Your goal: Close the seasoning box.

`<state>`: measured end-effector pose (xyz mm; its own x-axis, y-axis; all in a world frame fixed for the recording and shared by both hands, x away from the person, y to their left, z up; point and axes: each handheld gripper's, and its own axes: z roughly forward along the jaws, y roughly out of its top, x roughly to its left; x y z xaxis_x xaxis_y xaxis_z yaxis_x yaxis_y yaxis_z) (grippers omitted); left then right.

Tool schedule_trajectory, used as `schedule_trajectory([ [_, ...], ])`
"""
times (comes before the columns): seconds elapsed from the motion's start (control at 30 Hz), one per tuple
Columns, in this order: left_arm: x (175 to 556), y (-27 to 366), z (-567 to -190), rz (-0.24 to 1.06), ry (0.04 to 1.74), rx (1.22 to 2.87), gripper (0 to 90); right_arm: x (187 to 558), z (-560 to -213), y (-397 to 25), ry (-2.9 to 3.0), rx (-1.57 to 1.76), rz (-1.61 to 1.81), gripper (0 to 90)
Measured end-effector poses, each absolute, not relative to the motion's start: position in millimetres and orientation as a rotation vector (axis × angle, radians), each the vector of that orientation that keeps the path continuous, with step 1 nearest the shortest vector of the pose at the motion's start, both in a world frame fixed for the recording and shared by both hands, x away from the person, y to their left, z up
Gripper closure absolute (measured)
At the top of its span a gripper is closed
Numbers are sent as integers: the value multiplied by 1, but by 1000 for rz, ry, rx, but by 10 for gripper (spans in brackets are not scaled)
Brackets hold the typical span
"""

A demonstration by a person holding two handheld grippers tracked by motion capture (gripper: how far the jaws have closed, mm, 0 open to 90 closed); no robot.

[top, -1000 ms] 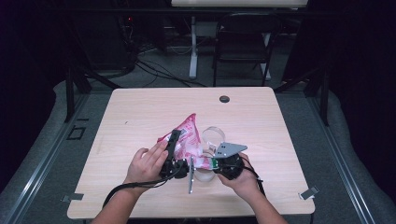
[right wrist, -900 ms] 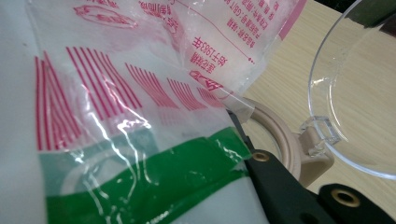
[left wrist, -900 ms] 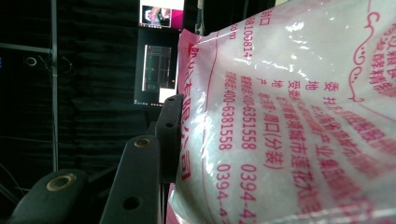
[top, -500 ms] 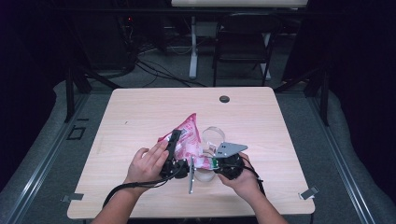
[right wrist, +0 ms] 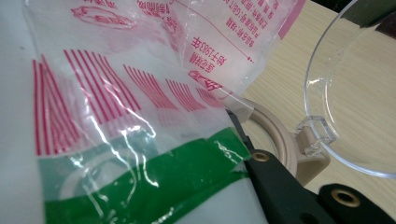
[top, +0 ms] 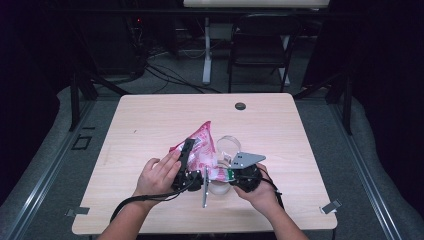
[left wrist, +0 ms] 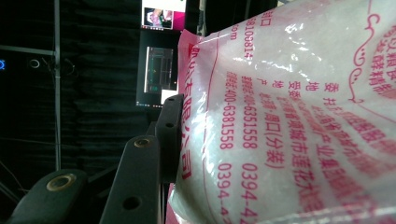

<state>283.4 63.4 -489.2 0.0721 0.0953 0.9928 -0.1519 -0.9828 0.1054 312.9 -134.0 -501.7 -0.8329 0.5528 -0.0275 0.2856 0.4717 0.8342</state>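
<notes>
A pink-and-white printed plastic bag [top: 202, 147] of white grains stands tilted near the table's front middle, held between both hands. My left gripper [top: 189, 148] points up along the bag's left side; in the left gripper view one black jaw presses the bag [left wrist: 289, 130] and the other is hidden behind it. My right gripper [top: 221, 173] grips the bag's lower right corner; there the bag [right wrist: 116, 116] with a green stripe covers one jaw. A clear hinged lid [right wrist: 359, 88] stands open on a beige-rimmed jar [right wrist: 280, 135] just beside the bag.
The jar's clear lid [top: 228, 145] rises behind the right gripper. A small black round cap [top: 240, 106] sits at the table's far edge. Bare wooden table [top: 135, 130] spreads to the left and back. A chair [top: 260, 47] stands beyond the table.
</notes>
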Motion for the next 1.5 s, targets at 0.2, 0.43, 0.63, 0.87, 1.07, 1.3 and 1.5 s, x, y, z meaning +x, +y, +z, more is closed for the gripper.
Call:
schedule_trajectory([
  [0.2,284,63,-489,2018,-63,2157,631,313,-501,-134,2429,713,1292,900],
  [0.43,284,63,-489,2020,-68,2155,631,313,-502,-135,2430,715,1292,900],
  [0.63,283,63,-488,2024,-70,2151,630,313,-502,-135,2427,716,1297,900],
  [0.87,282,63,-488,2021,-63,2153,630,313,-501,-134,2423,714,1297,900],
  [1.07,281,66,-493,2011,-62,2165,636,313,-503,-133,2435,704,1275,900],
  [1.3,281,70,-495,1998,-66,2164,644,312,-503,-131,2439,699,1263,900],
  [1.5,279,70,-495,2008,-69,2170,647,312,-503,-131,2440,700,1263,900],
])
